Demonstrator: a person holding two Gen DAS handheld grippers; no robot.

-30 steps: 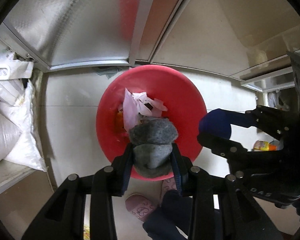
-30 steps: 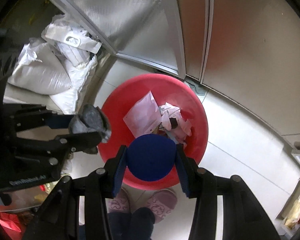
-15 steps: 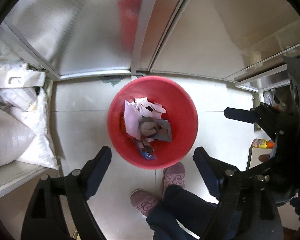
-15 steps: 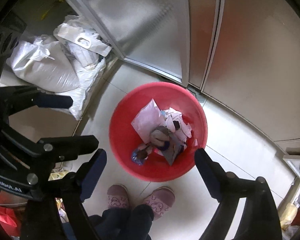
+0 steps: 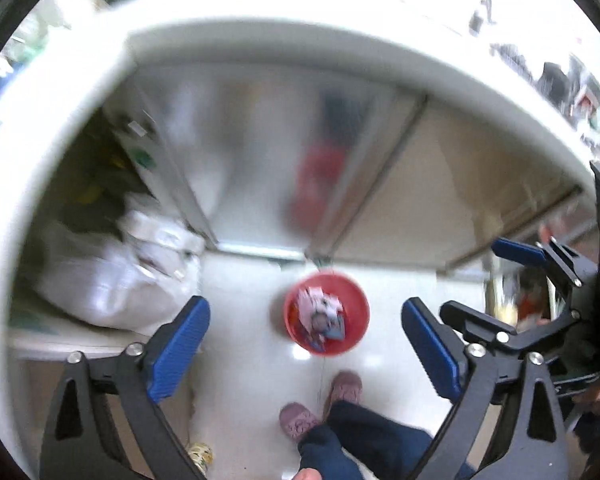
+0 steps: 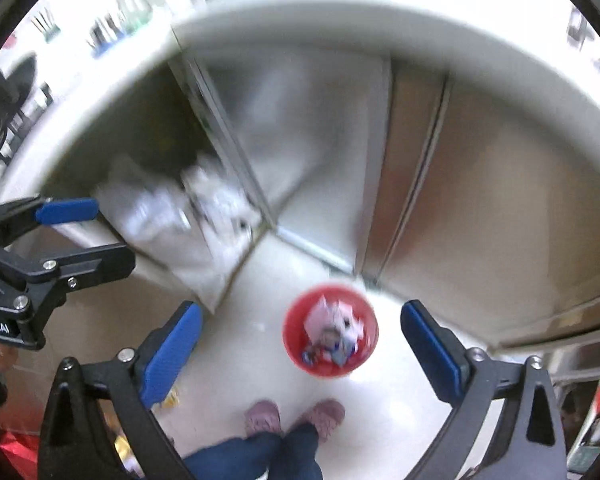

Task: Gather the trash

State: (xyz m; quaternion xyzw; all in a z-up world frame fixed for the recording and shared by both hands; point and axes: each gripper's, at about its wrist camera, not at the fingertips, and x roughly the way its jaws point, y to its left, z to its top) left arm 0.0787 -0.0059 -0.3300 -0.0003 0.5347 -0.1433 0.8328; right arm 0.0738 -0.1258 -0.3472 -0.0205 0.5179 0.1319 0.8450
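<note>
Both grippers have risen well above the red basin (image 5: 326, 314), letting go of the grey and blue wads. The left gripper (image 5: 306, 346) and right gripper (image 6: 300, 354) are opening wide, nothing between their jaws. The trash (image 6: 334, 334) lies in the basin on the floor, just ahead of the person's slippers (image 6: 294, 416).

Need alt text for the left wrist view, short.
A red bin of crumpled trash sits on the pale floor, framed by the left gripper, whose empty blue-padded fingers are opening. The person's pink slippers are below it, white sacks to the left.
</note>
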